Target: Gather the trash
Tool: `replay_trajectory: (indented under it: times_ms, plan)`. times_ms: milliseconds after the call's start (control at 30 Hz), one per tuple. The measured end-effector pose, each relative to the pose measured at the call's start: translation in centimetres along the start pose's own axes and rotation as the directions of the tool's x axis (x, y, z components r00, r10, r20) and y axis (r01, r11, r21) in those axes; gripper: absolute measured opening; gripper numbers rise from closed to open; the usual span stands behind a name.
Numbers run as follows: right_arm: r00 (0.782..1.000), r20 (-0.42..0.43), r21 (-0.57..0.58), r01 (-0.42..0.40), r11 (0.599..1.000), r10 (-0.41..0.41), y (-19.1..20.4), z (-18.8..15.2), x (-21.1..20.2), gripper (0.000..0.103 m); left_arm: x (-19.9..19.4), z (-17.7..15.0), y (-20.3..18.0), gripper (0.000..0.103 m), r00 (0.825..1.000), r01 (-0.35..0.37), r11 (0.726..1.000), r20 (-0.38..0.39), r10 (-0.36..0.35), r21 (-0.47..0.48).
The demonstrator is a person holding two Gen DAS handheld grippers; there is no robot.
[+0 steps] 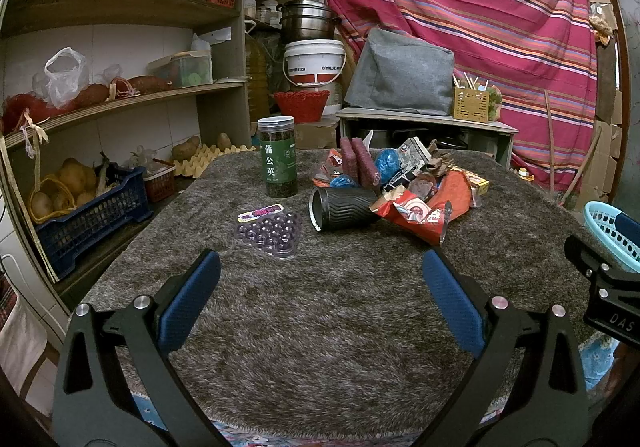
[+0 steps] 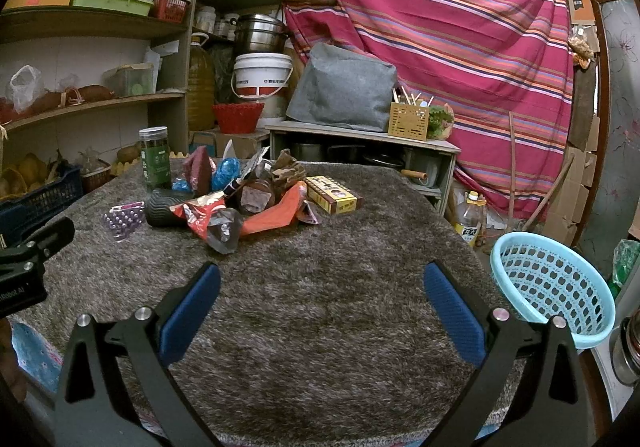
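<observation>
A pile of trash lies on the shaggy grey table cover (image 1: 320,307): a red snack wrapper (image 1: 420,213), crumpled blue wrappers (image 1: 386,161), a black ribbed cup on its side (image 1: 344,207) and a clear plastic bead tray (image 1: 272,233). In the right wrist view the pile shows with an orange wrapper (image 2: 276,213) and a yellow box (image 2: 332,199). A light blue basket (image 2: 552,287) stands at the table's right edge. My left gripper (image 1: 320,275) is open and empty, short of the pile. My right gripper (image 2: 320,283) is open and empty too.
A green-labelled jar (image 1: 278,157) stands upright left of the pile. Shelves with crates and bags (image 1: 120,99) line the left. A low cabinet (image 1: 424,119) and a striped cloth (image 1: 480,7) are behind the table.
</observation>
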State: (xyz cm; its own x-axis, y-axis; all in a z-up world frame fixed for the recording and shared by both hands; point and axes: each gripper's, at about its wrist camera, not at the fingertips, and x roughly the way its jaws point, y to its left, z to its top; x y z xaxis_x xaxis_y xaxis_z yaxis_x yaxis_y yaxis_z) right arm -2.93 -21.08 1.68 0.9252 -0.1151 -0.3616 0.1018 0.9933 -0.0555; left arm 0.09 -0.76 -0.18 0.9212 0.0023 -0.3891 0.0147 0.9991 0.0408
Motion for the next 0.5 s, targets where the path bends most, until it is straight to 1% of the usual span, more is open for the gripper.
replay_trajectory:
  times_ms: [500]
  plan:
    - [1.000, -0.003, 0.000, 0.001, 1.000, -0.001, 0.10, -0.02, 0.05, 0.099, -0.02, 0.01, 0.08, 0.098, 1.000, 0.000, 1.000, 0.001, 0.000, 0.000]
